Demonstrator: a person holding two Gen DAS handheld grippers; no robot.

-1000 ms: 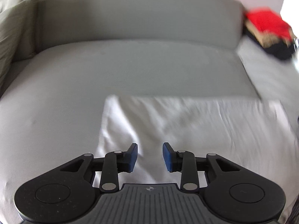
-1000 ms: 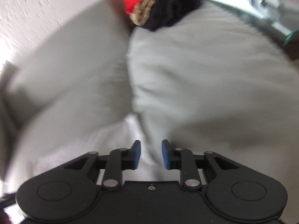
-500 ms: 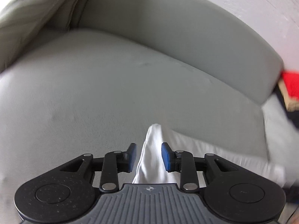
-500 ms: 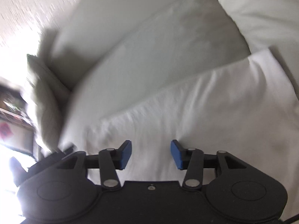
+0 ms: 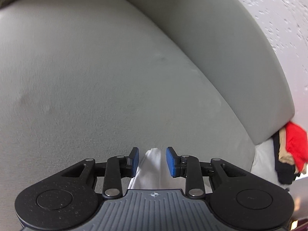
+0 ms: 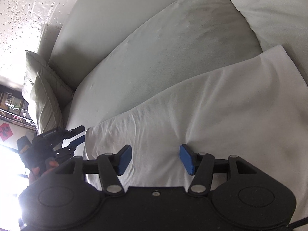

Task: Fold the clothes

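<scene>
Moved: my right tool, jaws just widened, over white cloth.
Left tool: apart, astride cloth corner, not pinching.

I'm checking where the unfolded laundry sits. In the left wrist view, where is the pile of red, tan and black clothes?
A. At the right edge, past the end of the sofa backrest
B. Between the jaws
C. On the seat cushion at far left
A: the pile of red, tan and black clothes lies at the right edge, beyond the end of the sofa backrest.
</scene>
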